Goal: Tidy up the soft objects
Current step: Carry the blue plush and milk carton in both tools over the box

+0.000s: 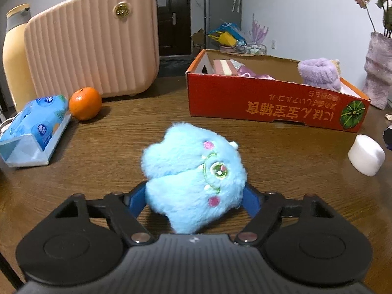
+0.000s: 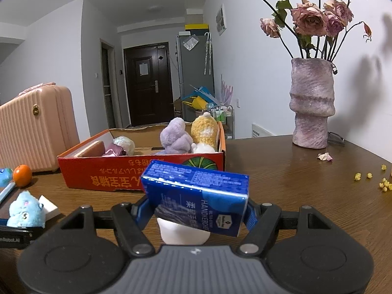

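Your left tool (image 1: 194, 197) has its blue fingers pressed into the blue plush (image 1: 193, 181) on the surface (image 1: 110, 147), in front of the red box (image 1: 269, 103); its fur hides both fingertips. Your right tool (image 2: 198, 213) is clamped on a blue tissue pack (image 2: 198, 198), tilted, which covers most of a white object (image 2: 181, 232) beneath it.

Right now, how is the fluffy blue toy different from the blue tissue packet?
The fluffy blue toy is pale, round and furry with a stitched face; the blue tissue packet is dark, boxy and smooth with printed writing. The toy sits on the table between the left gripper fingers; the packet is held tilted, off the table, in the right gripper. Both are blue, and neither is in the red box yet.
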A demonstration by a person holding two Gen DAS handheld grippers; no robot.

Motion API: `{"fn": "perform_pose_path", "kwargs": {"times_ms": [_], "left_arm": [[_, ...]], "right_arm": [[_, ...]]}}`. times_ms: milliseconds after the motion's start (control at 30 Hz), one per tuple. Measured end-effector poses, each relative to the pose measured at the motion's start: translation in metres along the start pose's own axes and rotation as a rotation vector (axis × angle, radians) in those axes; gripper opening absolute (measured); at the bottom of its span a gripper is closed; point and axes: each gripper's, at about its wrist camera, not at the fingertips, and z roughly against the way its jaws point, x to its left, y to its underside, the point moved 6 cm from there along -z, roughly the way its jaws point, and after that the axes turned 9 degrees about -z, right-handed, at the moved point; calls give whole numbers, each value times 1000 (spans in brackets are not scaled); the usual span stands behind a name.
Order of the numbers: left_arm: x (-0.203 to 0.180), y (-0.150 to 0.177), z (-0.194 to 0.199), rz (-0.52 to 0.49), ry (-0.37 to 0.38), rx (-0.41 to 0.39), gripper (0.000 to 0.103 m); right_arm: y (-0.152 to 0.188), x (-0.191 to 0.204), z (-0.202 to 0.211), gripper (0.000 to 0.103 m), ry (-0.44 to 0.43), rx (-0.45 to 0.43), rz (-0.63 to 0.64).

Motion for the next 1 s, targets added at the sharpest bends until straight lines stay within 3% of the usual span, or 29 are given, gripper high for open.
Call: {"fn": "perform_pose_path", "kwargs": {"times_ms": [233,367,567,867,1000], "left_arm": [[8,-3,2,35,-9,-22,76],[12,-8,11,57,-38,-70,76],[28,-22,28,165,-62,-146,76],[23,-49,47,194,-133,-268,76],[21,-60,51,219,-131,-303,76]], "right_arm": [[1,-3,2,70,-4,6,-14],[0,-1,4,70,-3,-19,-4],[-4,2,10,70,-5,-63,-18],[-9,17,16,70,0,-132,-46],[-13,28,19,70,17,-188,-4]]}}
